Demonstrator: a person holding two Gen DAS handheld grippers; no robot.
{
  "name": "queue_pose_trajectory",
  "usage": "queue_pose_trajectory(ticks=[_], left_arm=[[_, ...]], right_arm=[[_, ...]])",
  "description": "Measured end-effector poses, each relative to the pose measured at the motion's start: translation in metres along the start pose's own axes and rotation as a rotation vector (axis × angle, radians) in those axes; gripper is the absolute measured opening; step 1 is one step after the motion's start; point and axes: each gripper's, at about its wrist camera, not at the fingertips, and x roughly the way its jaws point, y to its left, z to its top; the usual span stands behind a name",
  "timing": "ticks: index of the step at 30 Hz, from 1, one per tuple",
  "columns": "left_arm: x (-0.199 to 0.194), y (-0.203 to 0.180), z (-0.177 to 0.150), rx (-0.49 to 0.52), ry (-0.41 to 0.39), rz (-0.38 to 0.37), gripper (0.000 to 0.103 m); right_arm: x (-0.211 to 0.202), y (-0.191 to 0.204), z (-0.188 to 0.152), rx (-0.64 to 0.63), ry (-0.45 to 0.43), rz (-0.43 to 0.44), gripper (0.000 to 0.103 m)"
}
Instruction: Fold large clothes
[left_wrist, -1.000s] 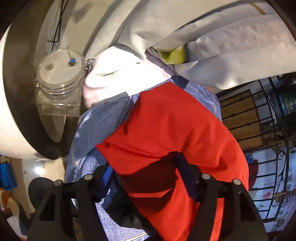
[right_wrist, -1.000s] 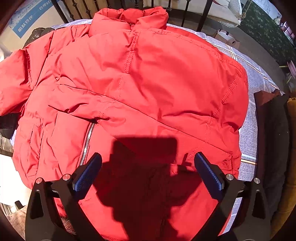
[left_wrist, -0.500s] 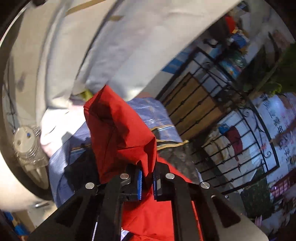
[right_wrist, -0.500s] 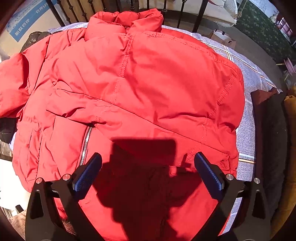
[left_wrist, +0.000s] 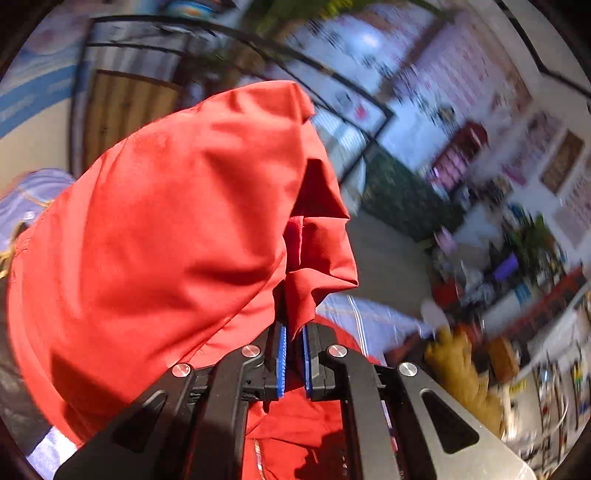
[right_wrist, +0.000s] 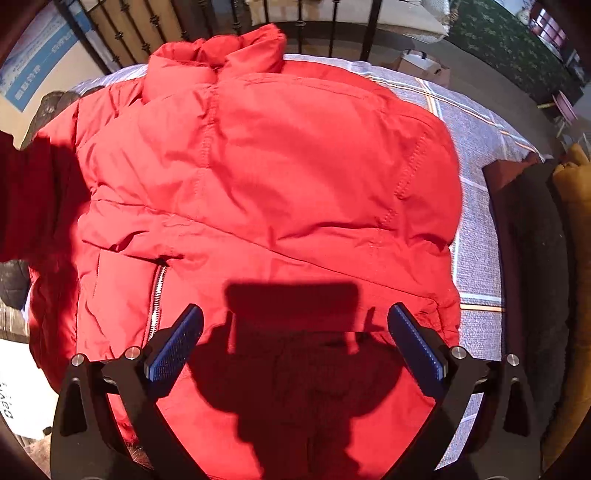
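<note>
- While we scanned the right wrist view from its left edge, a dark red mass of cloth (right_wrist: 33, 195) stood raised at the far left; we judged it the sleeve side of the red jacket (right_wrist: 266, 177), lifted so it could be folded in over the body.
- At the centre of that frame we saw the jacket lying spread on a pale blue checked bedspread (right_wrist: 476, 155), collar at the top against a black metal railing (right_wrist: 332, 22), pocket zip (right_wrist: 157, 299) at lower left.
- Along the bottom, the right gripper (right_wrist: 295, 350) hung over the hem with its blue pads wide apart and nothing between them, seemingly waiting to pin or smooth the body.
- At the right edge, dark and mustard clothes (right_wrist: 546, 258) lay beside the jacket.
- In the left wrist view, a big fold of red fabric (left_wrist: 166, 240) filled the left and centre, with the left gripper (left_wrist: 293, 362) at lower middle clamped together on its edge.
- To the right, the room was too blurred to read.
</note>
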Motion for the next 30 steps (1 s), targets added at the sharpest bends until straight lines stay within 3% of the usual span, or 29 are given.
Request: queue_pose_trajectory(ticks=[2, 4, 5, 6, 11, 16, 21, 26, 30], left_arm=[[0.039, -0.016, -0.011, 0.015, 0.101, -0.033, 0.011], [0.076, -0.028, -0.028, 0.011, 0.226, -0.086, 0.028], [0.089, -0.032, -0.037, 0.004, 0.284, -0.121, 0.056], [0.100, -0.035, -0.045, 0.000, 0.330, -0.140, 0.074], [0.111, -0.050, -0.083, 0.083, 0.408, -0.130, 0.080], [0.090, -0.038, -0.090, 0.102, 0.378, -0.093, 0.084], [0.048, 0.015, -0.096, 0.007, 0.318, 0.037, 0.085], [0.006, 0.072, -0.104, -0.099, 0.276, 0.176, 0.085], [-0.016, 0.100, -0.108, -0.176, 0.256, 0.236, 0.085]], right_arm=[[0.000, -0.011, -0.001, 0.034, 0.005, -0.001, 0.098], [0.002, -0.019, -0.002, 0.057, 0.010, 0.000, 0.098], [0.002, -0.023, -0.002, 0.068, 0.014, -0.001, 0.098], [0.003, -0.027, -0.003, 0.080, 0.018, -0.001, 0.098], [0.010, -0.041, -0.004, 0.123, 0.035, 0.010, 0.098], [0.010, -0.042, 0.005, 0.141, 0.017, 0.067, 0.098], [-0.002, -0.019, 0.035, 0.071, -0.045, 0.213, 0.098], [-0.015, 0.006, 0.088, 0.025, -0.141, 0.362, 0.098], [-0.015, 0.014, 0.131, 0.038, -0.184, 0.387, 0.098]])
